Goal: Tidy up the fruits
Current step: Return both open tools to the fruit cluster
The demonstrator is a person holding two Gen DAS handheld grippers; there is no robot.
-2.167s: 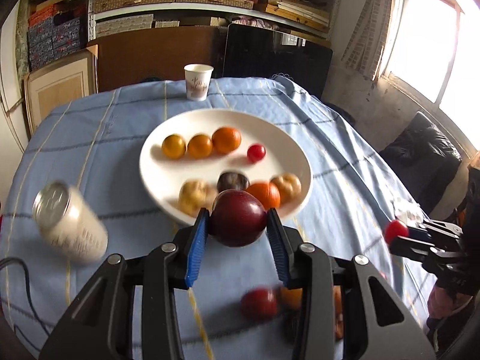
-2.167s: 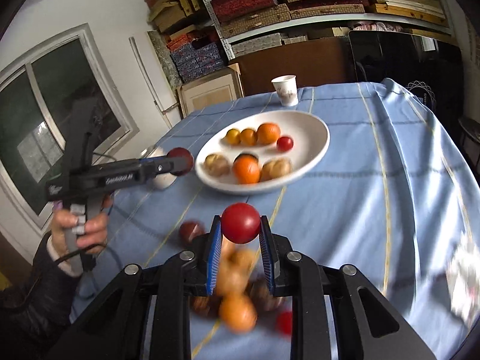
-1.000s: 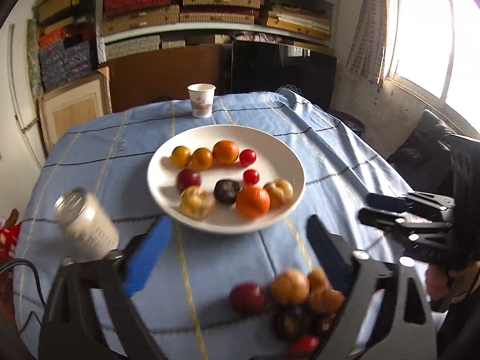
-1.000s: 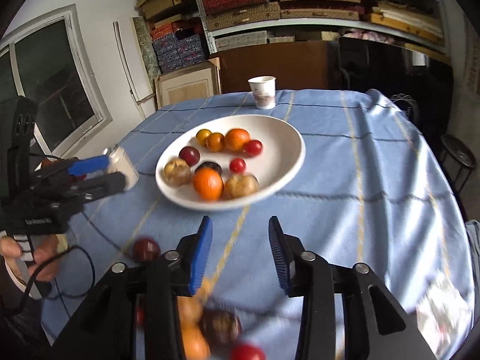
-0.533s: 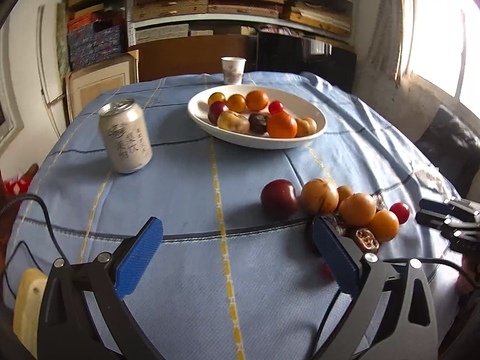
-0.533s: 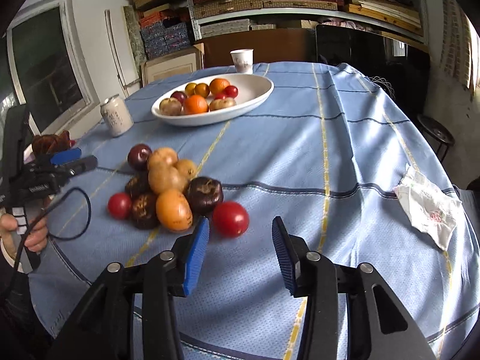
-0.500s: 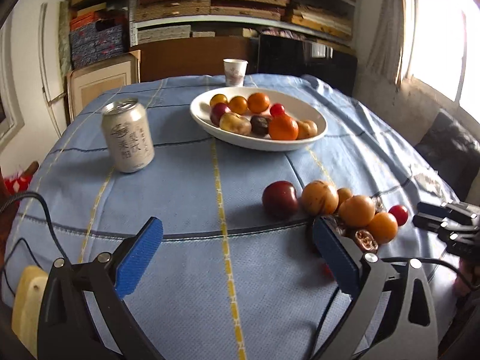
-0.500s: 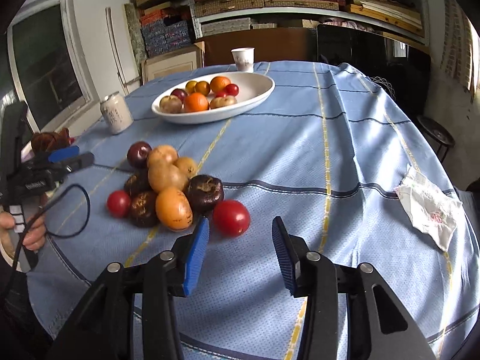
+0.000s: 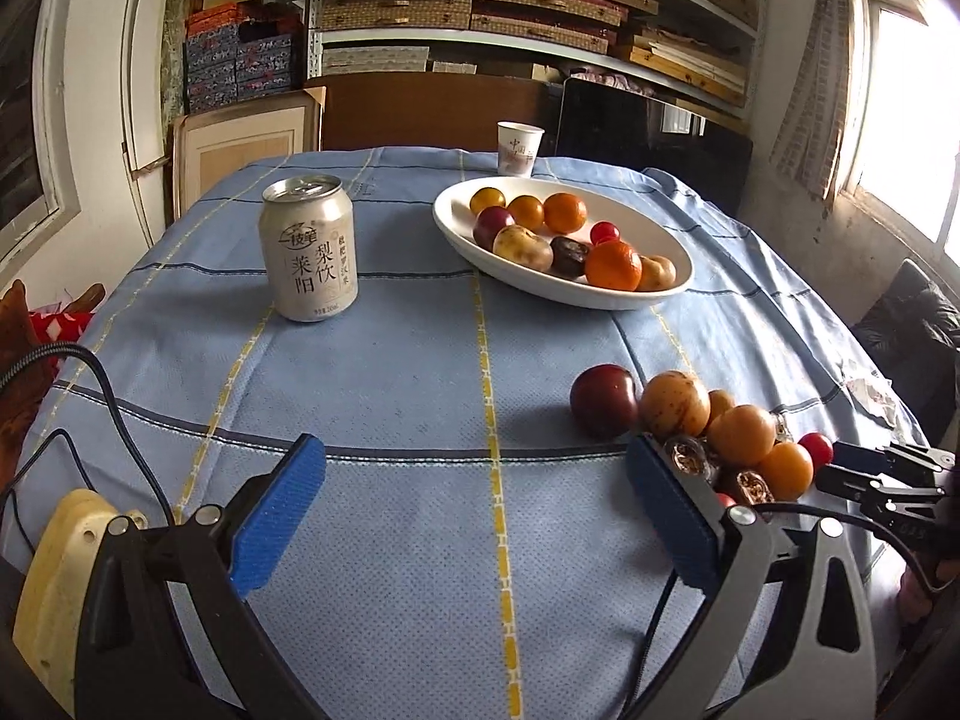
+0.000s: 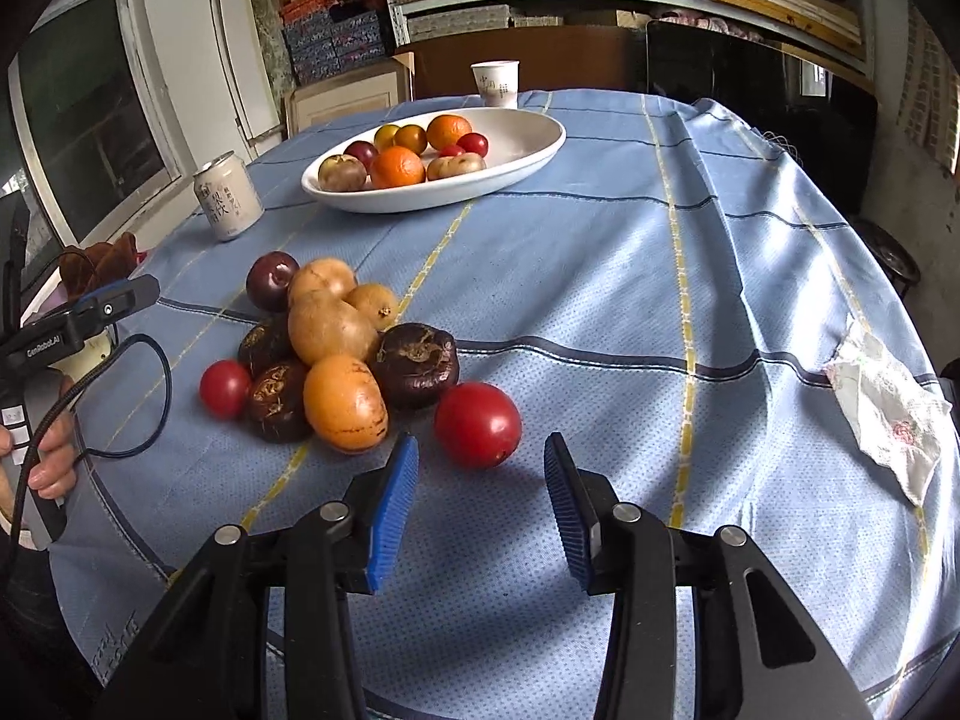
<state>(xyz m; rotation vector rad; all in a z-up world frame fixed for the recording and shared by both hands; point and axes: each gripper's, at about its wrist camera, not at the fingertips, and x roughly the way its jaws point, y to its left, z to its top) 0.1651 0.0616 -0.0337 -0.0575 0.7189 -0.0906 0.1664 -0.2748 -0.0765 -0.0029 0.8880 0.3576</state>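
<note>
A white plate point(image 9: 672, 243) point(image 10: 528, 144) at the far middle of the table holds several fruits: oranges, plums, small tomatoes and brownish ones. A pile of loose fruit point(image 10: 336, 348) point(image 9: 708, 426) lies on the blue cloth near the front edge. A red tomato point(image 10: 477, 425) lies just ahead of my right gripper point(image 10: 480, 498), which is open and empty. My left gripper point(image 9: 480, 510) is wide open and empty, low over the cloth, with a dark red plum point(image 9: 603, 401) ahead to its right.
A drink can point(image 9: 309, 249) point(image 10: 227, 195) stands left of the plate. A paper cup point(image 9: 519, 148) point(image 10: 495, 83) stands behind it. A crumpled napkin point(image 10: 888, 408) lies at the table's right edge. Shelves and a window lie beyond.
Both grippers released their fruit onto the plate, pulled back to the table's near edge and lowered. Over the last half second they shifted only slightly.
</note>
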